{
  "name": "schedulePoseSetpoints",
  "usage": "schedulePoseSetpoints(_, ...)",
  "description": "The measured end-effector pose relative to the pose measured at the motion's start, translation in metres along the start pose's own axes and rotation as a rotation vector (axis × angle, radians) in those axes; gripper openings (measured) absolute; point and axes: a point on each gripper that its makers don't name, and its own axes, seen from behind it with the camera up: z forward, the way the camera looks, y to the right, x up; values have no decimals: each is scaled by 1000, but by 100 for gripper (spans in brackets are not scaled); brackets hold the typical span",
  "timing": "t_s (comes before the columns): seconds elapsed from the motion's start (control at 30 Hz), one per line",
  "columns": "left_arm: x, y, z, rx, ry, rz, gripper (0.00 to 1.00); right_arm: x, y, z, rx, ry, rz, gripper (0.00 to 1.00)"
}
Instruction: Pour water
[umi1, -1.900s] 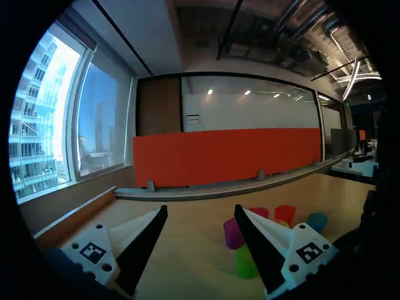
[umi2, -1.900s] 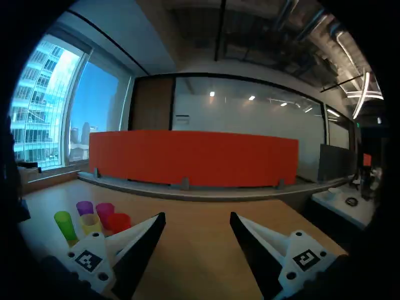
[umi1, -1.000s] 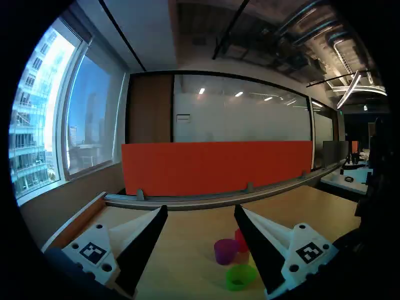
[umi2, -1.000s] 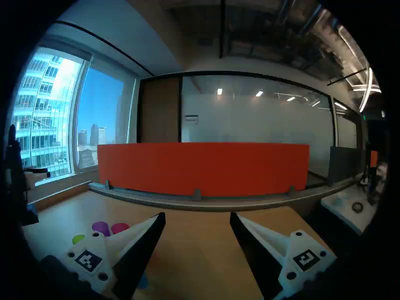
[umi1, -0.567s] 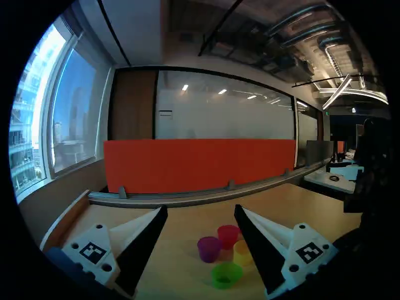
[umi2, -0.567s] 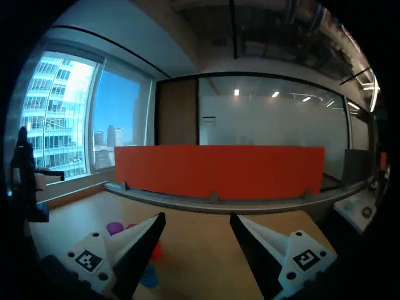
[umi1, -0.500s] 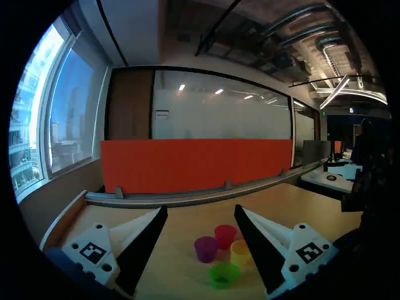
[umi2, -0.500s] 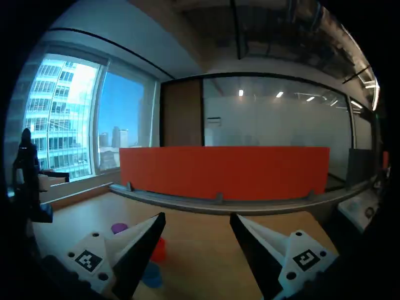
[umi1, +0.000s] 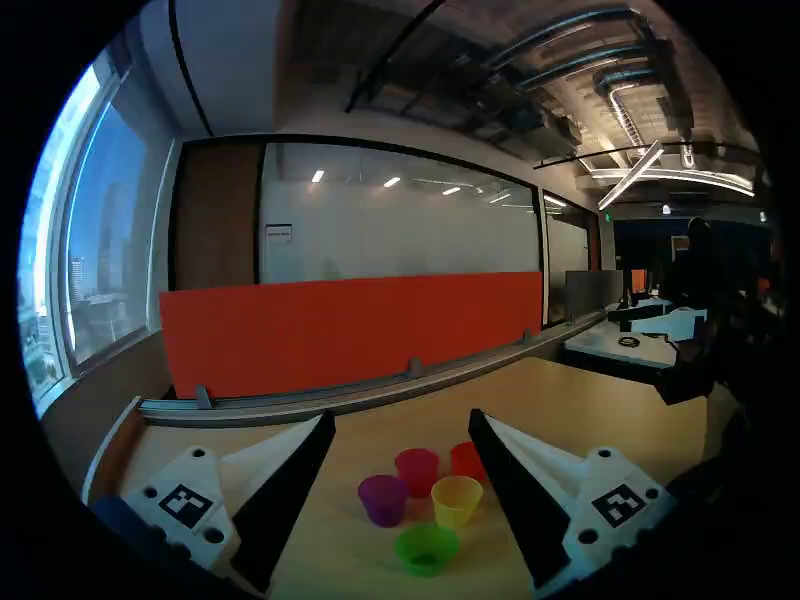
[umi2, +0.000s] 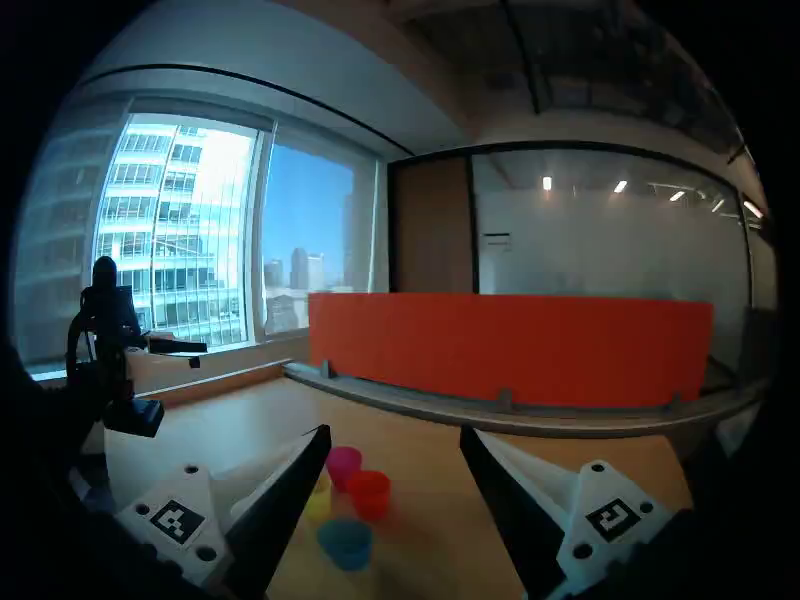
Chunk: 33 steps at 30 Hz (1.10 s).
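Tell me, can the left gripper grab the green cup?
Probably yes. The left gripper has its fingers open, and the green cup is the nearest one, low between them, with nothing in front. The purple cup and yellow cup stand close behind.

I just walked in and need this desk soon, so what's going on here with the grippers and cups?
A person holds a two-finger gripper in each hand over a wooden desk. The left gripper and the right gripper are both open and hold nothing. Ahead of them, clustered on the desk, stand a purple cup, pink cup, red cup, yellow cup, green cup and blue cup. No cup is gripped yet; whether any holds water I can't tell.
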Motion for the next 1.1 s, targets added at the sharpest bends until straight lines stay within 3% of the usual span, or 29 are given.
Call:
schedulePoseSetpoints(0.57,-25,8,2,-83,-71,-40,99,-14,-24,8,83,-66,-43,100)
schedulePoseSetpoints(1.1,-73,1,1,-112,-182,-8,100,-53,-29,13,130,-185,-61,100)
